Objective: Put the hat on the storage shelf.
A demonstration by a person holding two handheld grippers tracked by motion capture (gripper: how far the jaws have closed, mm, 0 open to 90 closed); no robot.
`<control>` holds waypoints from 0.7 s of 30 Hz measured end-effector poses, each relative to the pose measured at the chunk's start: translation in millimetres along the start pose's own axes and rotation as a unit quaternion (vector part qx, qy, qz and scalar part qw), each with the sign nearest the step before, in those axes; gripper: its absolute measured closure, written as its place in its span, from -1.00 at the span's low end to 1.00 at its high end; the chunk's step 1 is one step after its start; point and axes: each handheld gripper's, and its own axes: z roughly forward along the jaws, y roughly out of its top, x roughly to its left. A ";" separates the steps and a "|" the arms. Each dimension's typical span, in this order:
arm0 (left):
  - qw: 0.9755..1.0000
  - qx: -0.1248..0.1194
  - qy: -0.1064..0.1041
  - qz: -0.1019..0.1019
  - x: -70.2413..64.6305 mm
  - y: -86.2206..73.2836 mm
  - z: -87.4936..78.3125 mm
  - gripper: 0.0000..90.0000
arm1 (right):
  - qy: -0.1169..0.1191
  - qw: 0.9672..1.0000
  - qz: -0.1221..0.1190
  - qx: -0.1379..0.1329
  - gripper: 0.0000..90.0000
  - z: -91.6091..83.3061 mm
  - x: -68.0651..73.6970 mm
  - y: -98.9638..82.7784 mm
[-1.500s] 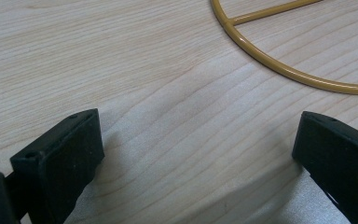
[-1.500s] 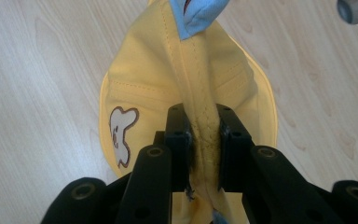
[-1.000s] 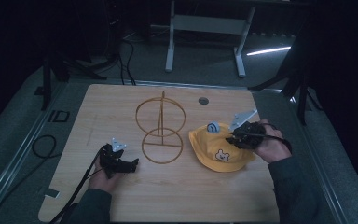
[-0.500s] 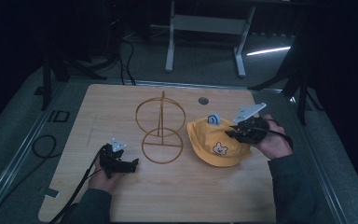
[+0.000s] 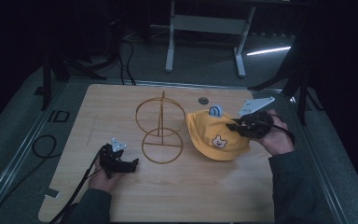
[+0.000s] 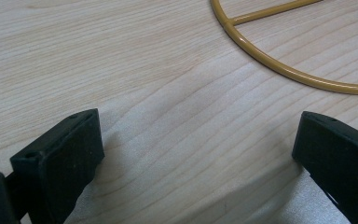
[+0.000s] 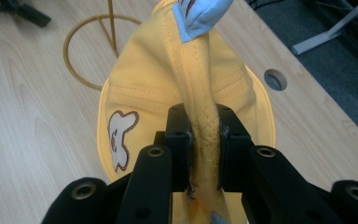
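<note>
We see a pale wooden worktop with a yellow child's hat lying right of centre, its small bear face turned toward the near edge and a light blue ear standing up at its far side. Our right tongs reach in from the right and are pinching the hat's brim; in the right gripper view the two black jaws are pressed together on a quilted fold of yellow fabric, and the hat stretches away beyond them with the bear face on its left and the blue ear at the top. A round hole in the worktop lies to the right of the hat there.

Just left of the hat stands a gold wire stand, a flat ring on the worktop with an upright post carrying a second ring. Hat and stand sit close together; we cannot tell whether they touch.

Our left tongs rest near the left front of the worktop, close to the stand's base ring. In the left gripper view the jaws are spread wide over bare wood with nothing between them, and part of the base ring curves across the upper right. A black cable trails from the left hand toward the near edge.
</note>
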 end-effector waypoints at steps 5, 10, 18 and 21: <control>1.000 0.000 0.000 0.000 0.0 0.0 0.0 -0.96 | -0.001 1.000 0.010 -0.016 0.73 -4.9 -4.3 1.1; 1.000 0.000 0.000 0.000 0.0 0.0 0.0 -0.96 | -0.006 1.000 0.014 -0.025 0.74 -6.8 -6.9 3.1; 1.000 -0.001 0.000 -0.001 -0.1 0.0 0.1 -0.96 | -0.014 0.998 0.028 -0.053 0.74 -13.1 -13.5 9.0; 1.000 -0.001 0.000 -0.001 -0.1 0.0 0.1 -0.96 | -0.015 0.997 0.031 -0.061 0.75 -13.8 -14.5 11.2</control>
